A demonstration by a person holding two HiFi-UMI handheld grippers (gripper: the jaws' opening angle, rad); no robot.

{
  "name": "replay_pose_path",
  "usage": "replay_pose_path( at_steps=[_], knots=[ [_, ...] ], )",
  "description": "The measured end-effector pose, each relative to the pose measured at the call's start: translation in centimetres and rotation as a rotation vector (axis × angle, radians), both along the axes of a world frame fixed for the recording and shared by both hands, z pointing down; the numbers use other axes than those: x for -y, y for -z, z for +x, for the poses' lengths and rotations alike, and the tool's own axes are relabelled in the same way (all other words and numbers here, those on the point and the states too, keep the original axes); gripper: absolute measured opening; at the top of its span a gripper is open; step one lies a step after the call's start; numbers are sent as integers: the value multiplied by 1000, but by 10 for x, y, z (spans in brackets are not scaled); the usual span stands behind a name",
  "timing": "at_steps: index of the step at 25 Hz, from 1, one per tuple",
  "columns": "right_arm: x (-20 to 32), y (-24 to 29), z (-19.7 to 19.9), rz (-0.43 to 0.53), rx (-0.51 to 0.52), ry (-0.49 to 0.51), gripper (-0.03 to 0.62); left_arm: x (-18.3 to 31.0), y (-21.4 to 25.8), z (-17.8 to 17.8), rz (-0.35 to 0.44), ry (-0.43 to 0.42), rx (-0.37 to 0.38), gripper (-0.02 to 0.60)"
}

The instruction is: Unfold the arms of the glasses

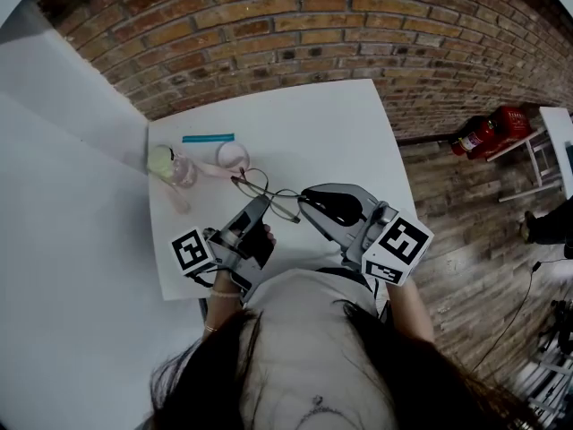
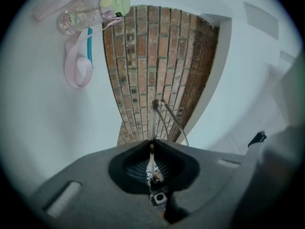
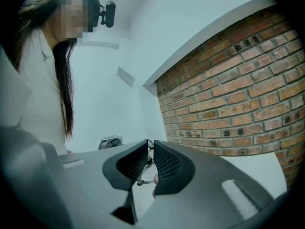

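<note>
Head view: the glasses (image 1: 269, 193) are seen held up over the near part of the white table (image 1: 340, 133), gripped from both sides. The left gripper (image 1: 259, 208) is clamped tight on a thin wire part of the frame, and the right gripper (image 1: 305, 198) is pinched almost closed on another thin piece. The unfolding is judged to be under way: one arm with a reddish tip appears swung out from the round lenses, but the other arm's state cannot be made out, so it may be left to open. The frame is fine metal wire and the lenses are clear. The jaws are matte grey with dark ribbed pads. A clear bottle (image 1: 171, 167) with a pale green lid, a pink strap (image 1: 231, 156) and a blue strip (image 1: 208, 138) are set well apart at the far side.
</note>
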State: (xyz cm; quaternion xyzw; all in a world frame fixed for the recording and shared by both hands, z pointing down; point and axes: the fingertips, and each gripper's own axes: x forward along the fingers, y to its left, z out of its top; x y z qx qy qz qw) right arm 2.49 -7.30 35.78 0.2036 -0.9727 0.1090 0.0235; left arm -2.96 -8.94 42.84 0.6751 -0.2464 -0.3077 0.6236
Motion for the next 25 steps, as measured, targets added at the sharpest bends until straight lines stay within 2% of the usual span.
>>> replay_pose_path(
  at_steps=[25],
  knots=[
    [16, 29, 1, 52, 20, -22, 43, -1, -6, 15, -11, -70, 30, 23]
  ],
)
